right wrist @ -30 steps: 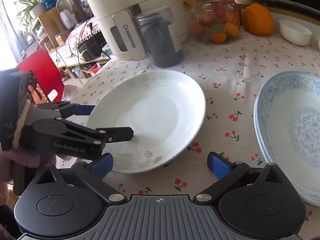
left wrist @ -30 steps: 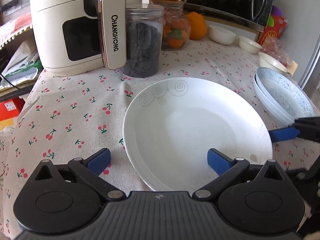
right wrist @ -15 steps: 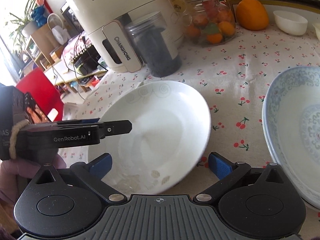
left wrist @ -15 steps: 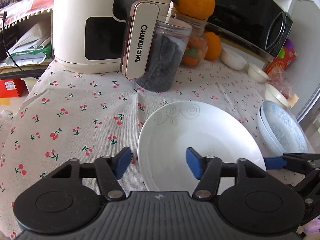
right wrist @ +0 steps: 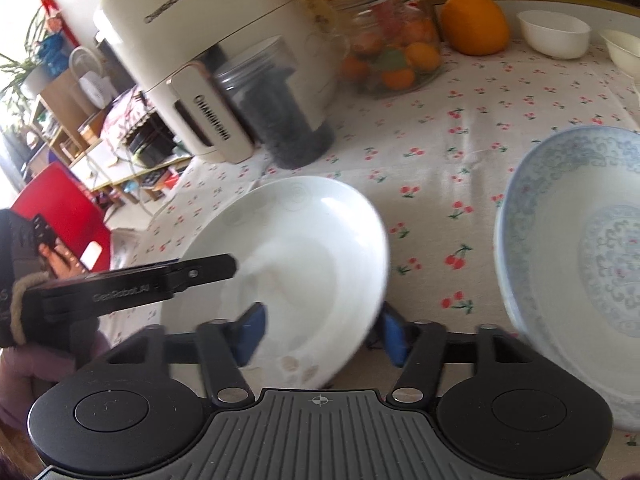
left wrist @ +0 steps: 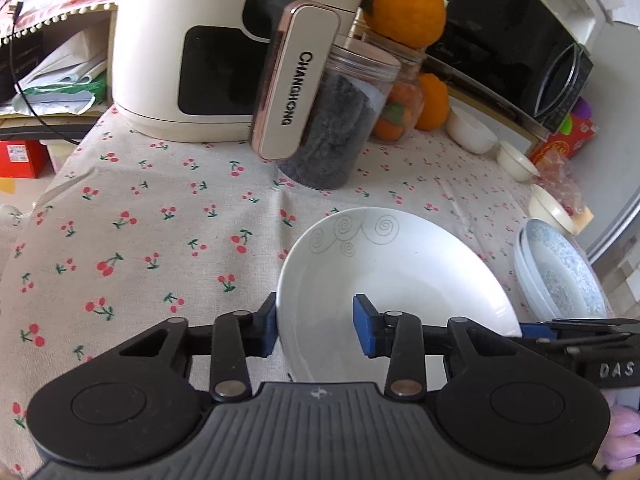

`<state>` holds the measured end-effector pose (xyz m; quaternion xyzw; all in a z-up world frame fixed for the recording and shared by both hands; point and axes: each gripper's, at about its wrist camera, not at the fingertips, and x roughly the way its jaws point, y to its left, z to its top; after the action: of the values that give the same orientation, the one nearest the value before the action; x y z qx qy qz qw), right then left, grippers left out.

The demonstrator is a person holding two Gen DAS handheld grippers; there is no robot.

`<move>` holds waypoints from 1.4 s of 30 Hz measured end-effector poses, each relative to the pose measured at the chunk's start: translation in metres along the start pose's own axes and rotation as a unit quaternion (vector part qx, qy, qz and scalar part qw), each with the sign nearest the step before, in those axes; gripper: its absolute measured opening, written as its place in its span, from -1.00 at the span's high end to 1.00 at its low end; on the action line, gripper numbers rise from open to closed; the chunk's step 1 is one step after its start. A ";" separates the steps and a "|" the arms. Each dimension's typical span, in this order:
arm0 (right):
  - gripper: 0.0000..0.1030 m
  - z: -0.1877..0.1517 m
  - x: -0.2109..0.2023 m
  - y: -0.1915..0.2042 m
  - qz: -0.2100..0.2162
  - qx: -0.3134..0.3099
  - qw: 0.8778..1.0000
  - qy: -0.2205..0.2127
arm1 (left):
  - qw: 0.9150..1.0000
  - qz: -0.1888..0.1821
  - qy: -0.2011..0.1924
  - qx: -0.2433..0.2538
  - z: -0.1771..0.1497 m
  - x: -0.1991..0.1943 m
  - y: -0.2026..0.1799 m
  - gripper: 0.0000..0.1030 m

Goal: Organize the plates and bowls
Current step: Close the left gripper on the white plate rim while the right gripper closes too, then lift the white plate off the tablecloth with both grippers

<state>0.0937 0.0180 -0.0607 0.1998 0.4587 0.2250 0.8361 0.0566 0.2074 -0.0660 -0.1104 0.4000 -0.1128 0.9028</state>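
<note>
A white plate (left wrist: pixel 392 280) with grey swirls lies on the cherry-print cloth. My left gripper (left wrist: pixel 316 330) straddles its left rim. One pad is against the outside of the rim and the other is over the inside, and the jaws are closing. From the right wrist view this gripper (right wrist: pixel 228 269) reaches over the plate (right wrist: pixel 304 240). My right gripper (right wrist: pixel 322 334) straddles the plate's right rim, blurred, and its jaws are closing too. Its tip (left wrist: pixel 528 330) shows at the plate's far side. A stack of blue-patterned plates (right wrist: pixel 580 264) lies to the right. Small white bowls (left wrist: pixel 470 132) line the back right.
A cream air fryer (left wrist: pixel 208 64), a jar of dark contents (left wrist: pixel 336 132) and a glass jar of oranges (left wrist: pixel 404 96) stand behind the plate. A black microwave (left wrist: pixel 512 52) is at the back right. The table's left edge drops toward shelves and a red chair (right wrist: pixel 60 208).
Both pairs of jaws have narrowed from wide open around the white plate's opposite rims, the left first and then the right. Both views have rolled slightly.
</note>
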 end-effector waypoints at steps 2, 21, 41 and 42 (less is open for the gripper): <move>0.38 0.002 0.000 -0.004 -0.006 0.006 1.000 0.000 | 1.000 0.008 0.001 -0.004 0.002 0.000 0.002 0.52; 0.61 0.022 -0.019 -0.008 -0.001 0.022 0.999 -0.029 | 0.999 -0.002 -0.017 -0.037 0.013 -0.011 0.004 0.65; 0.61 0.044 -0.061 -0.045 -0.004 0.063 0.996 -0.065 | 0.999 -0.031 -0.027 -0.013 0.029 -0.014 -0.045 0.66; 0.61 0.045 -0.064 -0.047 -0.005 0.065 0.996 -0.067 | 0.999 -0.033 -0.026 -0.011 0.030 -0.013 -0.048 0.66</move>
<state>0.1109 -0.0624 -0.0205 0.2658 0.4161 0.1769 0.8514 0.0648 0.1687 -0.0235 -0.1366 0.3734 -0.1354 0.9075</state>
